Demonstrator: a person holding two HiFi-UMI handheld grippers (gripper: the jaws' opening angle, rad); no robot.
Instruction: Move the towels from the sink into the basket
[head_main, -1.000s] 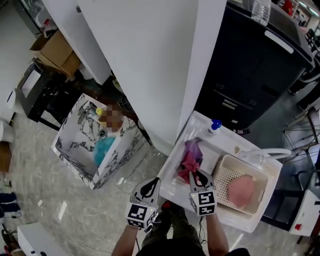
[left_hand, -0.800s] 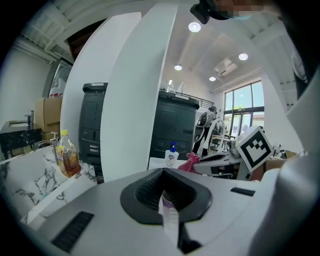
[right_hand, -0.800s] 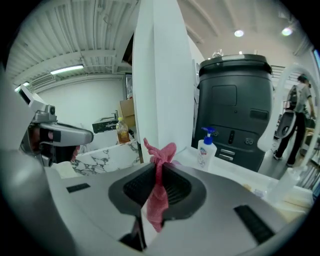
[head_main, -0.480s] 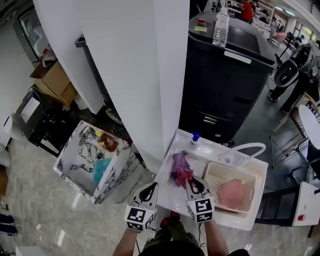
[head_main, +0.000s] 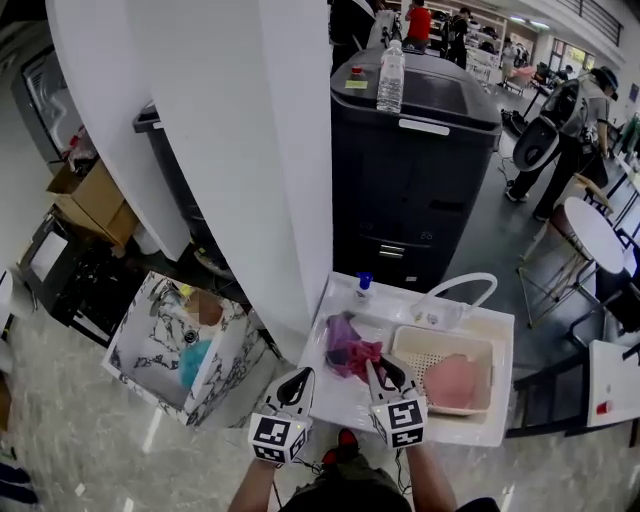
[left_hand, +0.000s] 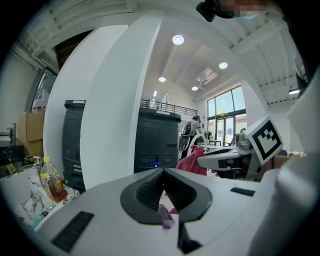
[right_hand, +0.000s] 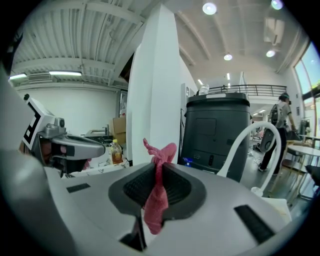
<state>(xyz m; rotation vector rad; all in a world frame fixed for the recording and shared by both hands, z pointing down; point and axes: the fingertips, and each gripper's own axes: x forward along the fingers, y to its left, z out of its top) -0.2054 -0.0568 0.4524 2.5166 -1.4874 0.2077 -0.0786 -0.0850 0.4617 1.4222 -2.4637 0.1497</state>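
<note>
Clamping one red towel (right_hand: 161, 150), right gripper (right_hand: 158, 189)

White desk (head_main: 340, 400) with a sink basin, standing on grey marbled floor (head_main: 120, 440). Blue-capped bottle (head_main: 364, 288) upright at the back edge. Cream perforated basket (head_main: 412, 348) on the right side. In the basin: purple towel (head_main: 338, 335), red-pink towel (head_main: 365, 355) bunched against it.

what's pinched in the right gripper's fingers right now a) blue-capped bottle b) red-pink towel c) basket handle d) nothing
b: the right gripper has its fingers closed on a fold of the red-pink towel, which sticks up above them and hangs below.
</note>
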